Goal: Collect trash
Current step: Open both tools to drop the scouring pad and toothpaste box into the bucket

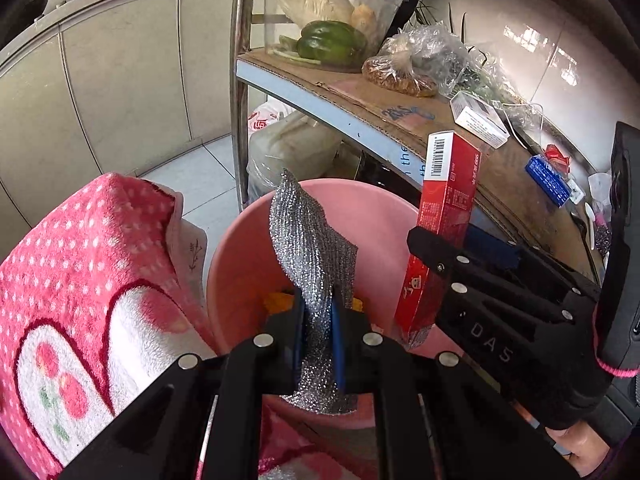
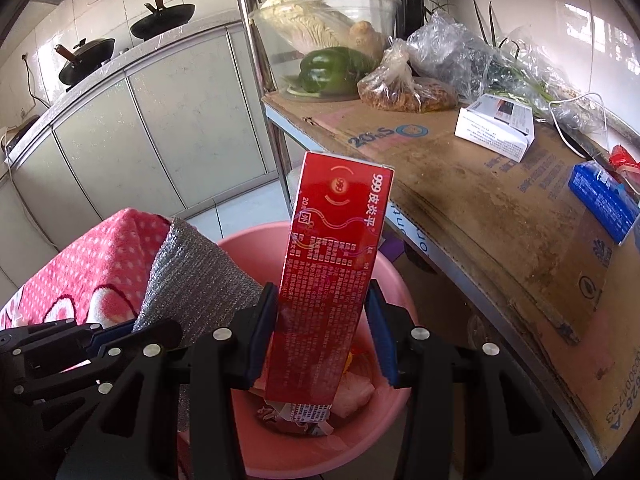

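A pink bucket [image 1: 372, 216] [image 2: 384, 276] stands on the floor beside the shelf, with scraps of trash at its bottom. My left gripper [image 1: 318, 304] is shut on a silver glittery scouring cloth [image 1: 312, 248], held upright over the bucket's mouth. The same cloth [image 2: 192, 276] shows at the left of the right wrist view. My right gripper [image 2: 322, 300] is shut on a tall red carton [image 2: 332, 256], also above the bucket. In the left wrist view that red carton [image 1: 444, 220] stands upright at the bucket's right rim, clamped by the right gripper [image 1: 434, 246].
A pink dotted towel [image 1: 80, 280] drapes over something left of the bucket. The metal shelf's cardboard-covered top [image 2: 460, 184] carries a clear bowl of vegetables [image 2: 324, 40], plastic bags, a white box [image 2: 496, 128] and a blue box [image 2: 604, 200]. Pale cabinets [image 2: 160, 120] stand behind.
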`<state>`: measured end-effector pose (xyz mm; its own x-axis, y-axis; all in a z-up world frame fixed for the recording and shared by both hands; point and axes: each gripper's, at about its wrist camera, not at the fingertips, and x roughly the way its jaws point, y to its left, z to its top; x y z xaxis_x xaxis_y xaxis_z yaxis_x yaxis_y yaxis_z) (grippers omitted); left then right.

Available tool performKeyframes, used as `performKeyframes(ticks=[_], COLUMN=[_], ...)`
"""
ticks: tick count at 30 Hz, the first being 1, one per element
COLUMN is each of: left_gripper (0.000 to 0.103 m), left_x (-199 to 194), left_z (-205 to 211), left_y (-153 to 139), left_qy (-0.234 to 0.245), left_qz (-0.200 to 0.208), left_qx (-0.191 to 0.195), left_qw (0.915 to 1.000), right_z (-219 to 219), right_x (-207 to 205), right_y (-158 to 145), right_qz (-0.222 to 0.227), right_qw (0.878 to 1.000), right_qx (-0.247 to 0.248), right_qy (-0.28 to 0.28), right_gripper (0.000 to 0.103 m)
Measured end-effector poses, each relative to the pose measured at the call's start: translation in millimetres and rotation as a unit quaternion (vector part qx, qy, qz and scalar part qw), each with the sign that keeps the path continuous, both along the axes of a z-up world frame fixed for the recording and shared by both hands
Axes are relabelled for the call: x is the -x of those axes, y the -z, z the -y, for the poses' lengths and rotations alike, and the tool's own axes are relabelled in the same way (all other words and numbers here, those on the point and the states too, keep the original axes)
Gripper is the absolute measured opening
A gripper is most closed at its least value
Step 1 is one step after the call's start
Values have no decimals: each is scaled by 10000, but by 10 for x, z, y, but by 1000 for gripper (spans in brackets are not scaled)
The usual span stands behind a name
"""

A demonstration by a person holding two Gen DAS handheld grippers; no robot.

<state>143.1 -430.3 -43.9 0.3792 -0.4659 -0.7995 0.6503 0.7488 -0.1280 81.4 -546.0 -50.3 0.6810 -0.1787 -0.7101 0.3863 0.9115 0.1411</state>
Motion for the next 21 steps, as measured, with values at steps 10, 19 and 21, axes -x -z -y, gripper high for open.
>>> performKeyframes(ticks=[10,19,21], left_gripper=[14,25,25], left_x=[8,36,45], left_z=[37,47,45], left_y=[76,12,-28], left_qy=[32,45,38], left_qz=[8,79,115], left_qx=[-104,-71,-51], left_qw=[9999,9999,9999], right_z=[-15,22,24], right_x=[-20,-36,-24], right_y=[129,125,104], right_qz=[-223,-331,-318], right_qw=[9997,9994,9995], right_qx=[-4,-61,-52], right_qy=[-24,10,18], right_gripper=[45,46,46])
